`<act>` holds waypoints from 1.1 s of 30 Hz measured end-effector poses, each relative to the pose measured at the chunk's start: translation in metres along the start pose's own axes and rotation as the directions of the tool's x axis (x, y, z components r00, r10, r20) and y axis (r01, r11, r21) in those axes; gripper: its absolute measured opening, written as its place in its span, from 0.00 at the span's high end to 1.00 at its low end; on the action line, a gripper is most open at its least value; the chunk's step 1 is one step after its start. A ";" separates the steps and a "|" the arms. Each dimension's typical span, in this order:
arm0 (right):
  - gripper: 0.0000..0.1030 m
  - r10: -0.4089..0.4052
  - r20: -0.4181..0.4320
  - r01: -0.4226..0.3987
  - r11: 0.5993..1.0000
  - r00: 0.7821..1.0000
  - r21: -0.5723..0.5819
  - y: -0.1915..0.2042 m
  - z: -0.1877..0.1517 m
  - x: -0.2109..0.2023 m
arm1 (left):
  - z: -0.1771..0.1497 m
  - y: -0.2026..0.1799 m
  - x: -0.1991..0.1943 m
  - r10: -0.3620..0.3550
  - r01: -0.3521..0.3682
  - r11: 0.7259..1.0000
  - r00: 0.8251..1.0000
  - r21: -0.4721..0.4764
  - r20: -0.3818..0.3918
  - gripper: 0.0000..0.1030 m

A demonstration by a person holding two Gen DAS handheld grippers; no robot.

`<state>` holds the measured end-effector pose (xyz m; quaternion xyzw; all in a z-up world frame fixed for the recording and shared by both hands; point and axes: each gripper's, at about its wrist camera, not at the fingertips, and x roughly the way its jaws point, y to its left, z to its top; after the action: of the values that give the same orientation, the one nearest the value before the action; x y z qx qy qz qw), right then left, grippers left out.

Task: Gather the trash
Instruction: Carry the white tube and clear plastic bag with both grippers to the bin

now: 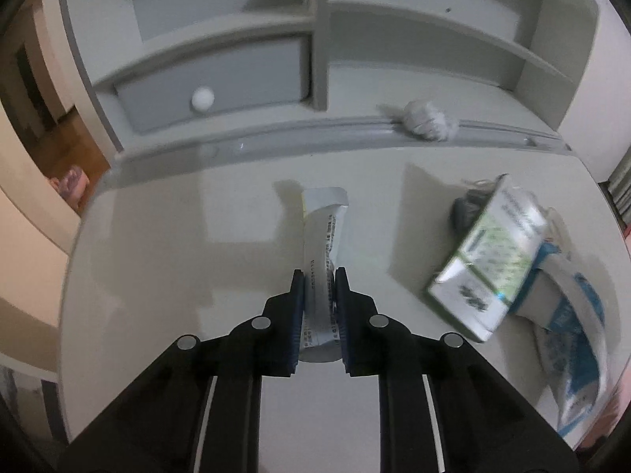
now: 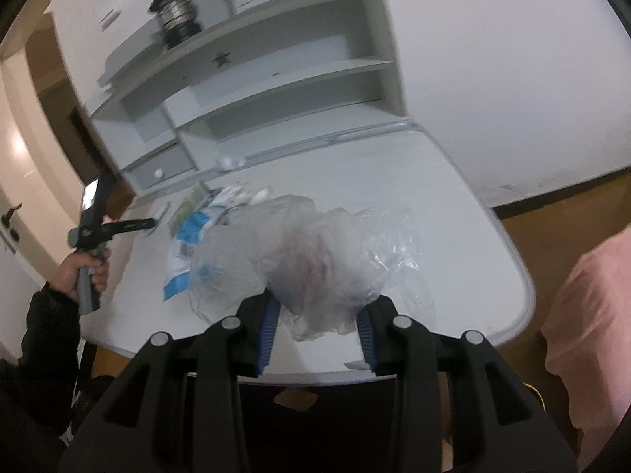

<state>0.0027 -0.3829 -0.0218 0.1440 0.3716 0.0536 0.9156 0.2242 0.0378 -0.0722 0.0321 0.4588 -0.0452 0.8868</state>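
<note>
In the left wrist view my left gripper [image 1: 320,278] is shut on a white printed wrapper [image 1: 324,224], which lies lengthwise on the white table [image 1: 177,268] and sticks out past the fingertips. To its right lie a green-and-white carton [image 1: 489,260] and a blue-and-white plastic package [image 1: 568,339]. A crumpled tissue [image 1: 428,120] rests on the ledge at the back. In the right wrist view my right gripper [image 2: 320,305] is shut on a bunched clear plastic bag [image 2: 315,256], held over the table's near edge. The left gripper [image 2: 152,222] shows at far left, held by a hand [image 2: 84,268].
A white shelf unit [image 1: 323,39] with a grey drawer [image 1: 213,82] stands along the back of the table. A wire spool [image 2: 177,15] sits on top of it. A pink cloth [image 2: 591,315] hangs at the right, beyond the table edge [image 2: 524,287]. The floor is wooden.
</note>
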 end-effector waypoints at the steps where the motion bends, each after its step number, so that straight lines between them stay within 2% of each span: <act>1: 0.66 -0.014 0.008 0.014 1.000 1.000 0.024 -0.011 -0.003 -0.005 | 0.000 -0.007 -0.010 -0.017 0.017 1.000 1.000 0.004 0.015 0.86; 3: 0.66 -0.046 0.017 0.045 0.997 0.999 0.059 -0.030 -0.009 -0.014 | 0.000 -0.021 -0.023 -0.050 0.050 0.999 0.998 0.014 0.032 0.87; 6: 0.66 -0.099 0.030 0.095 0.989 0.995 0.114 -0.061 -0.022 -0.031 | -0.002 -0.067 -0.057 -0.145 0.139 0.987 0.986 0.077 0.085 0.87; 9: 0.66 -0.169 0.036 0.160 0.970 0.985 0.183 -0.096 -0.038 -0.048 | -0.008 -0.136 -0.086 -0.278 0.254 0.950 0.954 0.182 0.117 0.87; 12: 0.66 -0.277 0.029 0.261 0.931 0.960 0.257 -0.135 -0.060 -0.068 | -0.026 -0.218 -0.108 -0.435 0.389 0.865 0.896 0.318 0.086 0.87; 13: 0.66 -0.309 0.021 0.292 0.916 0.951 0.275 -0.146 -0.066 -0.073 | -0.037 -0.258 -0.115 -0.501 0.447 0.811 0.864 0.376 0.055 0.87; 15: 0.66 -0.368 -0.001 0.350 0.883 0.930 0.312 -0.168 -0.080 -0.081 | -0.052 -0.303 -0.123 -0.563 0.506 0.747 0.826 0.430 0.006 0.87; 17: 0.65 -0.418 -0.039 0.404 0.843 0.908 0.356 -0.194 -0.099 -0.085 | -0.077 -0.359 -0.127 -0.629 0.580 0.659 0.774 0.478 -0.072 0.86; 18: 0.65 -0.439 -0.062 0.429 0.824 0.896 0.370 -0.205 -0.108 -0.086 | -0.088 -0.380 -0.126 -0.648 0.607 0.625 0.754 0.491 -0.107 0.86; 21: 0.65 -0.481 -0.146 0.495 0.765 0.864 0.411 -0.240 -0.139 -0.080 | -0.134 -0.452 -0.110 -0.654 0.680 0.540 0.710 0.496 -0.261 0.86; 24: 0.65 -0.474 -0.233 0.526 0.717 0.849 0.457 -0.275 -0.171 -0.069 | -0.176 -0.498 -0.085 -0.618 0.708 0.493 0.694 0.506 -0.369 0.86; 29: 0.65 -0.427 -0.363 0.559 0.680 0.828 0.475 -0.317 -0.219 -0.037 | -0.230 -0.540 -0.040 -0.550 0.722 0.459 0.689 0.518 -0.472 0.86; 32: 0.64 -0.369 -0.413 0.546 0.674 0.832 0.497 -0.338 -0.245 -0.018 | -0.247 -0.554 -0.012 -0.519 0.738 0.461 0.675 0.494 -0.524 0.86; 33: 0.64 -0.355 -0.423 0.542 0.672 0.834 0.504 -0.344 -0.252 -0.014 | -0.253 -0.558 -0.002 -0.503 0.733 0.466 0.681 0.496 -0.533 0.86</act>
<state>-0.1859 -0.6569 -0.2889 0.3224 0.5224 -0.2767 0.7393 -0.0432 -0.4919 -0.2247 0.1881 0.5217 -0.5252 0.6455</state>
